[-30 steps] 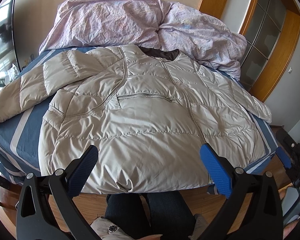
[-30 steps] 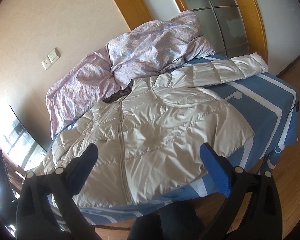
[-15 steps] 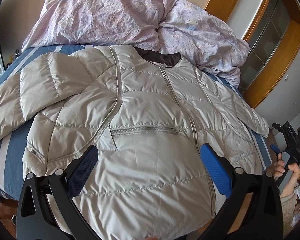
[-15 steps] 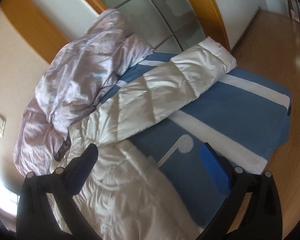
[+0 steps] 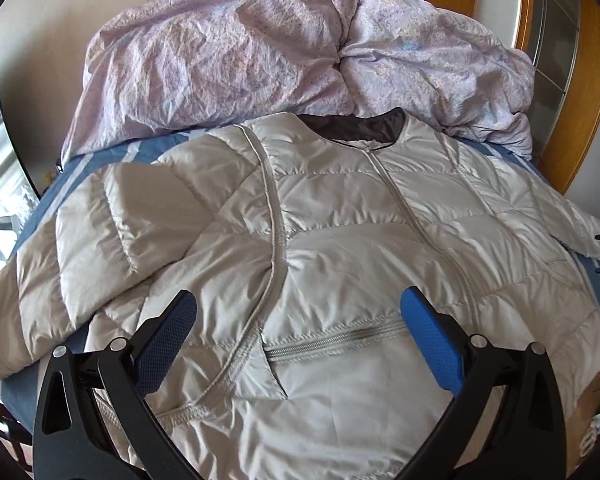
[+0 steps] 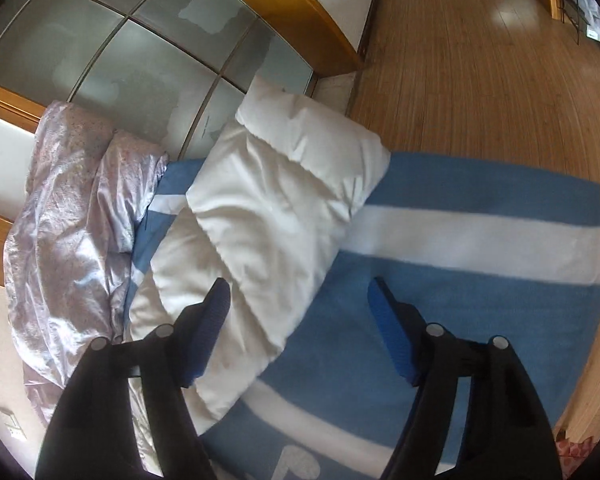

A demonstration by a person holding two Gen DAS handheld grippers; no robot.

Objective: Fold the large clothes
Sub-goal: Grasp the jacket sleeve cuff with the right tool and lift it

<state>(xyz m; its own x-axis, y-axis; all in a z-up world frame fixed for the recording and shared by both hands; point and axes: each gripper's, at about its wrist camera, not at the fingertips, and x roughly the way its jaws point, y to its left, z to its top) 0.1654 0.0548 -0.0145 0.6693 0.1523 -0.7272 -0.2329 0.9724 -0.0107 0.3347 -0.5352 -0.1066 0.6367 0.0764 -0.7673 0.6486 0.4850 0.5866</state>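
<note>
Jacket: pale grey quilted puffer, zipped, dark collar lining, spread front-up on the bed.
Left sleeve: angled out over the blue striped cover.
Left hand-held gripper: jaws spread wide, empty, over the chest pocket zip.
Right hand-held gripper: jaws apart, empty, poised beside the right sleeve.
Change: both have moved closer over the jacket.

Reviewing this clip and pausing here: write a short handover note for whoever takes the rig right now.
Left claw: open, holding nothing, above the jacket front near the chest pocket zipper.
Right claw: open, holding nothing, over the jacket's right sleeve.
Jacket lies front up, zipped, spread on the striped bed cover, collar toward the lilac duvet.
Done: no fold visible.
Left: fold both sleeves in, then the body.
</note>
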